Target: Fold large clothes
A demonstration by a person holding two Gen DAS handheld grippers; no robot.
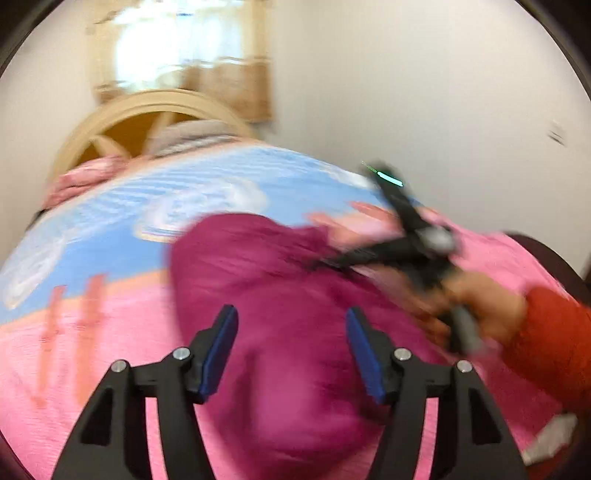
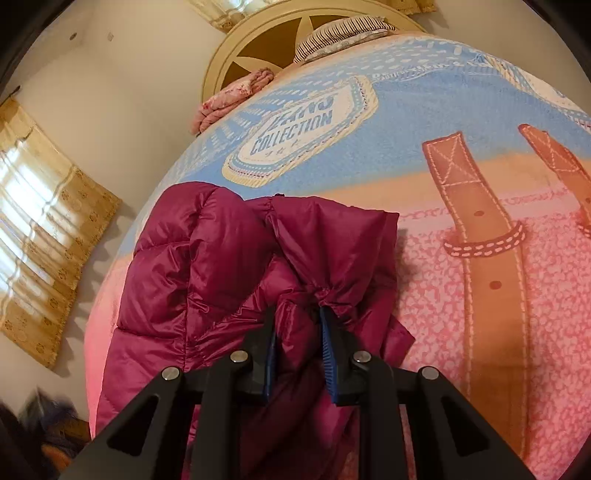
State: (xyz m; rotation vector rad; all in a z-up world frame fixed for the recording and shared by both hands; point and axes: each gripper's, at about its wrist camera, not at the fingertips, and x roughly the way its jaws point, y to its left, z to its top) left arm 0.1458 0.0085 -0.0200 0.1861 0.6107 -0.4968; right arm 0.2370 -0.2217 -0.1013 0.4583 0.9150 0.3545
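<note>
Both jaws of the left gripper [image 1: 291, 325] stand wide apart in the left wrist view, with nothing between them. Below them lies the puffy jacket [image 1: 280, 295], dark pink, spread on the bed cover [image 1: 110, 229]. This picture is blurry, so small things are hard to see. On the right side, the right gripper [image 1: 332, 263] reaches across the jacket, held by the person's hand [image 1: 487, 310] in a red sleeve [image 1: 554, 339]. At the far end of the bed sits a round headboard [image 1: 155, 107].

Now the right wrist view, which is sharp. The right gripper [image 2: 297, 325] has its jaws pressed together on a bunched bit of the jacket [image 2: 207, 266]. It looks like a gathered cuff or hem, but I cannot tell which. The jacket lies in a lumpy heap on the pink and blue bed cover [image 2: 424, 110]. A striped pillow [image 2: 340, 33] and a pink blanket [image 2: 236, 96] rest by the headboard [image 2: 229, 48].

I think the step is pulling one part of the jacket over to make a fold. To do it well, the right gripper should hold tight and move slowly, so the slippery cloth does not slide out. The left gripper should come down and grab or press the other side, so the whole jacket does not drag along.
</note>
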